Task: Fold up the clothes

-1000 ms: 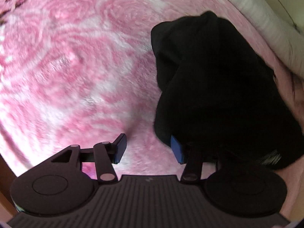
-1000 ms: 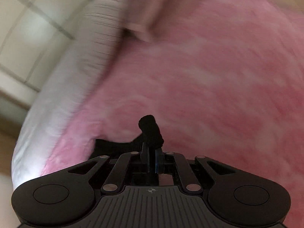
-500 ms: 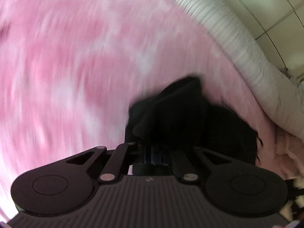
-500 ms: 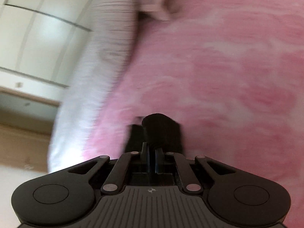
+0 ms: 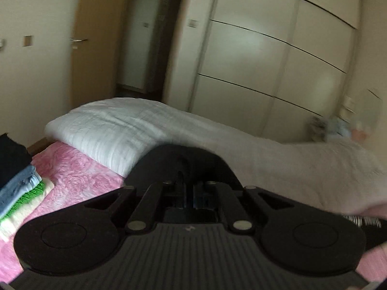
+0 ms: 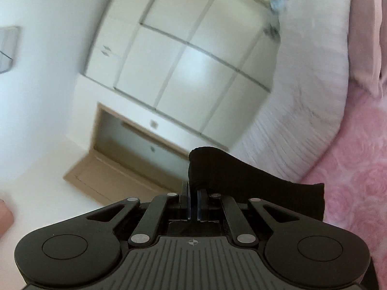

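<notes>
Fuzzy pink blanket below; both my grippers, left and right, pinch soft black garment.

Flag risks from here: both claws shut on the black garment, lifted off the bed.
1. The right claw pinches only a small bunch of the black garment, so it may slip.
2. The left claw hides its grip point.
3. The folded stack sits nearby; swinging fabric could topple it.
</notes>
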`<state>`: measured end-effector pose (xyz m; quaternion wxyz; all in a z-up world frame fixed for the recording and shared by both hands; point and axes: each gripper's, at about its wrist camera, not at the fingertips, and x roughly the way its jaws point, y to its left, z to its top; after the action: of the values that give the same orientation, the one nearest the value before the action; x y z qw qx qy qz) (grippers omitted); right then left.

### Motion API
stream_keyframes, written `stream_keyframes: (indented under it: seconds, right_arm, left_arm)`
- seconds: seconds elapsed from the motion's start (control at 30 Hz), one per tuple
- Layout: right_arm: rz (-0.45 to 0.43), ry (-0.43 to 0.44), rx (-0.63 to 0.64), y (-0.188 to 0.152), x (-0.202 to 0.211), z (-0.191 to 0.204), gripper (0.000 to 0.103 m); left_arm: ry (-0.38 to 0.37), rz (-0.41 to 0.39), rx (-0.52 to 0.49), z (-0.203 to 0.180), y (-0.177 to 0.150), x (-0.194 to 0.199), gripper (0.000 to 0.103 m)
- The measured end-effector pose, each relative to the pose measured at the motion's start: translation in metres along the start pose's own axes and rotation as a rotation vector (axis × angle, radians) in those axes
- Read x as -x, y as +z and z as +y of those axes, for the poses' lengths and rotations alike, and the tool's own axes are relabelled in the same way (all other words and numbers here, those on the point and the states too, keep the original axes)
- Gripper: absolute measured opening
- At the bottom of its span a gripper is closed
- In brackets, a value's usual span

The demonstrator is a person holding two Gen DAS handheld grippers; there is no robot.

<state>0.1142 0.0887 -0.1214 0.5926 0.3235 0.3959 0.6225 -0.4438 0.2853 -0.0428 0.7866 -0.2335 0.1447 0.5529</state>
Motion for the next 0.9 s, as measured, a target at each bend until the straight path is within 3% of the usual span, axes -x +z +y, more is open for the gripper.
stream_keyframes:
  seconds: [0.07, 0.17, 0.2, 0.37, 0.43, 0.47, 0.53, 0.57, 0.6, 0.7, 0.83, 0.9]
  right_arm:
    - [-0.034, -0.055, 0.005, -0.015, 0.034, 0.008, 0.003]
    - [-0.060, -0.222, -0.005, -0.050, 0.086, 0.001, 0.003]
    - [-0.064, -0.310, -0.017, -0.063, 0.104, -0.010, 0.003]
    - [-0.040, -0.873, -0.175, -0.133, 0.181, -0.112, 0.004]
    - [-0.035, -1.058, -0.321, -0.157, 0.211, -0.162, 0.004]
    - [-0.048, -1.109, -0.372, -0.169, 0.225, -0.179, 0.006]
    - [-0.067, -1.125, -0.421, -0.191, 0.243, -0.201, 0.008]
    - [-0.069, -1.116, -0.426, -0.194, 0.244, -0.206, 0.013]
    - [-0.071, -1.108, -0.431, -0.197, 0.244, -0.211, 0.026]
    - [-0.077, -1.081, -0.445, -0.206, 0.244, -0.225, 0.047]
    - [-0.088, -1.053, -0.456, -0.207, 0.243, -0.225, 0.050]
    - [-0.109, -1.027, -0.482, -0.207, 0.242, -0.218, 0.050]
  left_arm:
    - [0.011, 0.091, 0.002, 0.015, -0.035, 0.002, 0.007]
    - [0.034, 0.251, 0.014, 0.038, -0.101, 0.003, 0.023]
    - [0.042, 0.304, 0.018, 0.046, -0.123, 0.003, 0.029]
    - [0.080, 0.571, 0.039, 0.085, -0.234, 0.004, 0.026]
    - [0.096, 0.678, 0.047, 0.101, -0.278, 0.005, 0.026]
    - [0.103, 0.732, 0.051, 0.109, -0.300, 0.005, 0.026]
    - [0.119, 0.838, 0.059, 0.125, -0.344, 0.005, 0.032]
    - [0.135, 0.832, 0.093, 0.134, -0.349, 0.004, 0.032]
    - [0.152, 0.809, 0.141, 0.145, -0.348, -0.004, 0.033]
    - [0.203, 0.739, 0.288, 0.178, -0.343, -0.030, 0.035]
    - [0.235, 0.623, 0.469, 0.205, -0.332, -0.061, 0.039]
    - [0.248, 0.576, 0.481, 0.207, -0.323, -0.069, 0.043]
